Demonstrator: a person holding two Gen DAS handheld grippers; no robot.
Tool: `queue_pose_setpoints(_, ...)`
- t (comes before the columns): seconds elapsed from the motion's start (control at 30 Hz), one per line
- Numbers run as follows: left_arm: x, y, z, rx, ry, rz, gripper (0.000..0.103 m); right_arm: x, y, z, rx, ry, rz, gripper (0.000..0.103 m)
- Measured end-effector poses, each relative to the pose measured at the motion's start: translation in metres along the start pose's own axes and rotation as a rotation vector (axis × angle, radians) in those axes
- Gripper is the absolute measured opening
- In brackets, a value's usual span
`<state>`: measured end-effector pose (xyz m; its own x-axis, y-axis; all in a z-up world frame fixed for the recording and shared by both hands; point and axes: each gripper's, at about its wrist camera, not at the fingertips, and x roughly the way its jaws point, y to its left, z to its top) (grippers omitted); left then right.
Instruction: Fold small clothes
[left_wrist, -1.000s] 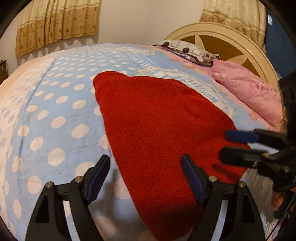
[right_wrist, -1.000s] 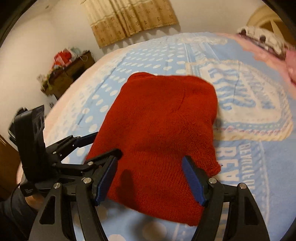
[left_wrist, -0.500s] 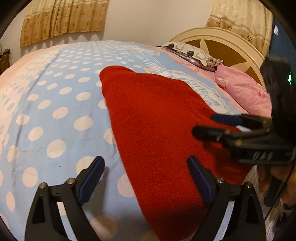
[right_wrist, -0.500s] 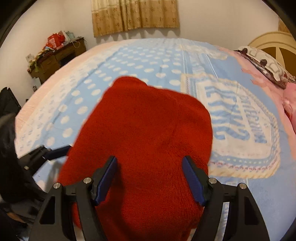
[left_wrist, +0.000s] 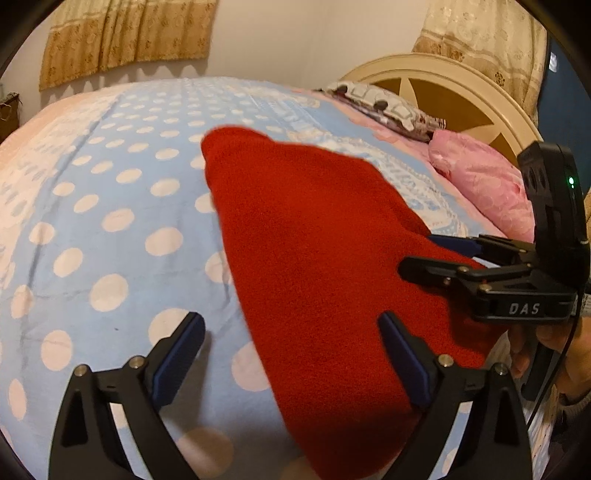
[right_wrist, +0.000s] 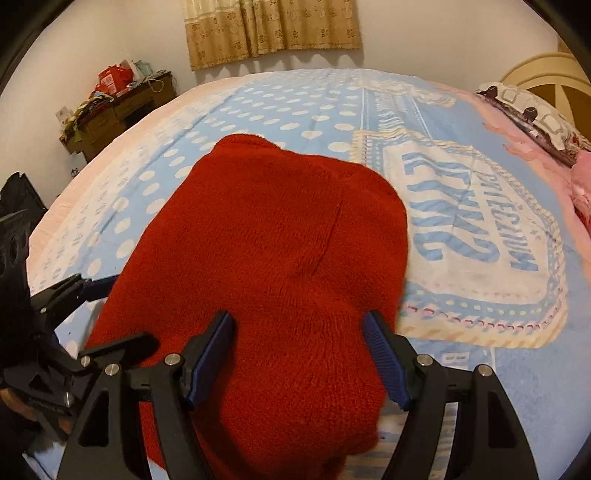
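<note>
Left wrist view: left claw (left_wrist: 291, 350) gaped wide over the red knit garment (left_wrist: 314, 258), which lay flat on the bed (left_wrist: 110, 221). Right wrist view: right claw (right_wrist: 299, 354) also spread apart, garment (right_wrist: 277, 258) between its fingers, ungripped.

Item on my feed: one red knit garment (right_wrist: 266, 258), small, solid colour, fuzzy ribbed weave. It lies spread flat on the bed (right_wrist: 303, 110), over the blue polka-dot cover. Far end narrow and rounded, near end wider. A faint diagonal crease crosses its upper layer. Near edge blurred.
</note>
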<state>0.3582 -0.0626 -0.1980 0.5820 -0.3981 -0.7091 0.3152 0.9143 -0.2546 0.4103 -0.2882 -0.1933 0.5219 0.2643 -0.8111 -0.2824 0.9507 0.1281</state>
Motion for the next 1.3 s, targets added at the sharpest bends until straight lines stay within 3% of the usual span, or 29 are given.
queue_pose_setpoints(0.2,0.003,-0.011,-0.002,0.042,0.002,0.004,0.097,-0.023,-0.015,0.022,0.022,-0.099,0.031,0.073)
queue_pose_setpoints(0.3,0.006,-0.008,-0.002,0.036,0.008,0.000,0.101,-0.021,-0.019,0.045,0.011,-0.104,0.068,0.073)
queue_pose_setpoints(0.37,0.010,0.000,-0.002,0.005,0.024,-0.026,0.103,-0.011,-0.019,0.058,0.014,-0.067,0.157,0.073)
queue_pose_setpoints(0.43,0.012,0.006,-0.001,-0.029,0.043,-0.060,0.103,0.012,-0.016,0.065,0.008,0.038,0.237,0.073)
queue_pose_setpoints(0.5,0.015,0.011,-0.001,-0.057,0.059,-0.088,0.103,0.040,-0.013,0.061,-0.019,0.134,0.193,0.073)
queue_pose_setpoints(0.53,0.016,0.012,-0.001,-0.063,0.059,-0.093,0.103,0.047,-0.010,0.058,-0.038,0.141,0.180,0.073)
queue_pose_setpoints(0.63,0.014,0.009,-0.002,-0.057,0.055,-0.089,0.103,0.040,-0.004,0.056,-0.065,0.101,0.163,0.073)
queue_pose_setpoints(0.73,0.005,0.004,-0.002,-0.039,0.019,-0.065,0.103,0.019,-0.012,0.050,-0.052,0.006,0.170,0.074)
queue_pose_setpoints(0.83,0.001,-0.005,-0.003,0.000,0.008,-0.053,0.103,0.004,-0.035,0.042,0.020,-0.063,0.160,0.074)
queue_pose_setpoints(1.0,0.007,-0.010,-0.003,0.017,0.035,-0.039,0.103,0.005,-0.065,0.038,0.089,-0.030,0.134,0.074)
queue_pose_setpoints(1.3,0.015,-0.005,-0.001,-0.021,0.068,-0.077,0.103,0.044,-0.098,0.036,0.308,0.011,0.275,0.074)
